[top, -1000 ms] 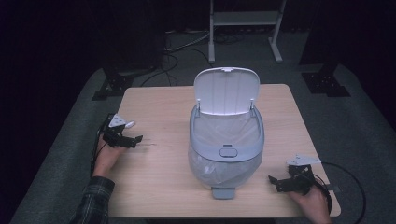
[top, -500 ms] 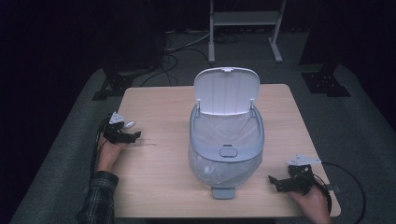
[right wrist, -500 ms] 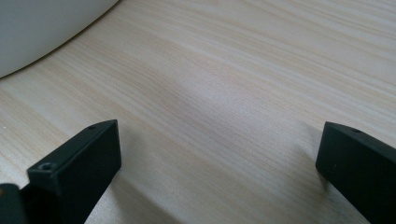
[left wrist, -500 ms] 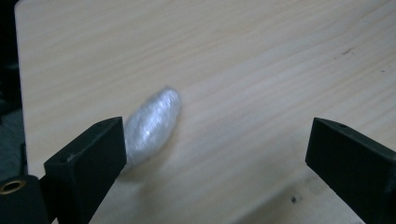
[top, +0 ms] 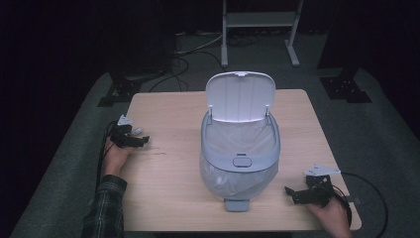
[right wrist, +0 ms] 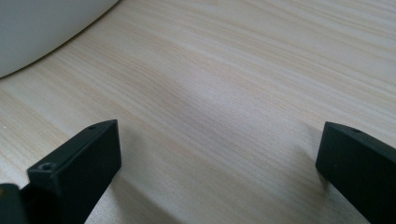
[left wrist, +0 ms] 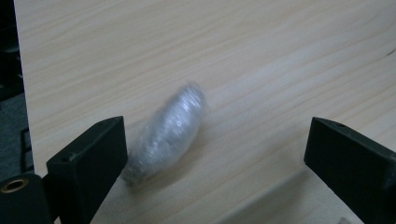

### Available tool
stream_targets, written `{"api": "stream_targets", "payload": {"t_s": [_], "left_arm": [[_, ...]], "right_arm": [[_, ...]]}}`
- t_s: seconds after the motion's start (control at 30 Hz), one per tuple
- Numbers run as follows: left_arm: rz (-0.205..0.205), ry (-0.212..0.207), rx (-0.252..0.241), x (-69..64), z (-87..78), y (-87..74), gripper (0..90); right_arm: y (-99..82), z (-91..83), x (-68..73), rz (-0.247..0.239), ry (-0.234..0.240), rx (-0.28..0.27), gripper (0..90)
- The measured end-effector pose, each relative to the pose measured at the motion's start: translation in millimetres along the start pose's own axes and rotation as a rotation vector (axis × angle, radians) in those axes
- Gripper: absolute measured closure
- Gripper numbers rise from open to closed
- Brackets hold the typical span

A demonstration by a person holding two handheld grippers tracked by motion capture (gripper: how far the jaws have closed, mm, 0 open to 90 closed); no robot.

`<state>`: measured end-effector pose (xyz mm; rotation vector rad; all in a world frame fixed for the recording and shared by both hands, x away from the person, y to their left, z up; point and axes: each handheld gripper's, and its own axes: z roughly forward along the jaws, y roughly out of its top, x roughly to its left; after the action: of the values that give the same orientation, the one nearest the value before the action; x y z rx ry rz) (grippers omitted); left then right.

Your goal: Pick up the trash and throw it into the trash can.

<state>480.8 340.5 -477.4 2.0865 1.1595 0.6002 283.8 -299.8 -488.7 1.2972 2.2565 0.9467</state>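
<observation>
Foil wad lies blurred between spread fingers.

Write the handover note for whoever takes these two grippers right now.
Left gripper: open, at the table's left edge, its jaws on either side of a small foil-like wad that lies on the wood close to one jaw; not gripped yet.
Right gripper: open, holds nothing, low over the table's near right corner beside the bin.
Bin: grey pedal bin at the middle of the table, lid up, clear liner inside.
Done: lid is open, left gripper is lined up on the wad.
Left, most likely: close on the wad, carry it over, drop it in the bin.
</observation>
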Motion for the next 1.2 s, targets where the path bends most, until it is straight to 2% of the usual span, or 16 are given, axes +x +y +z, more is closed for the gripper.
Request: {"api": "stream_targets", "payload": {"t_s": [0.13, 0.23, 0.5, 0.67, 0.9, 1.2], "left_arm": [[0.019, 0.017, -0.002, -0.7, 0.5, 0.9, 10.3], [0.010, 0.015, -0.010, 0.8, -0.5, 0.6, 16.2], [0.028, -0.045, -0.022, -2.6, -3.5, 1.4, 50.2], [0.035, -0.060, -0.011, -9.7, -5.2, 2.4, 71.2], [0.024, -0.079, 0.007, -17.9, -11.3, -0.3, 73.4], [-0.041, -0.093, 0.003, -27.5, -32.2, -19.5, 73.7]], "right_arm": [[0.0, 0.0, 0.1, 0.001, 0.000, -0.001, 0.0], [0.0, 0.0, 0.1, 0.001, 0.000, 0.000, 0.0], [0.0, 0.0, 0.1, 0.001, 0.000, -0.001, 0.0], [0.0, 0.0, 0.1, 0.001, 0.000, -0.001, 0.0], [-0.3, -0.2, 0.5, 0.003, -0.001, -0.001, 0.0], [-0.3, -0.2, 0.5, 0.003, -0.001, -0.001, 0.0]]}}
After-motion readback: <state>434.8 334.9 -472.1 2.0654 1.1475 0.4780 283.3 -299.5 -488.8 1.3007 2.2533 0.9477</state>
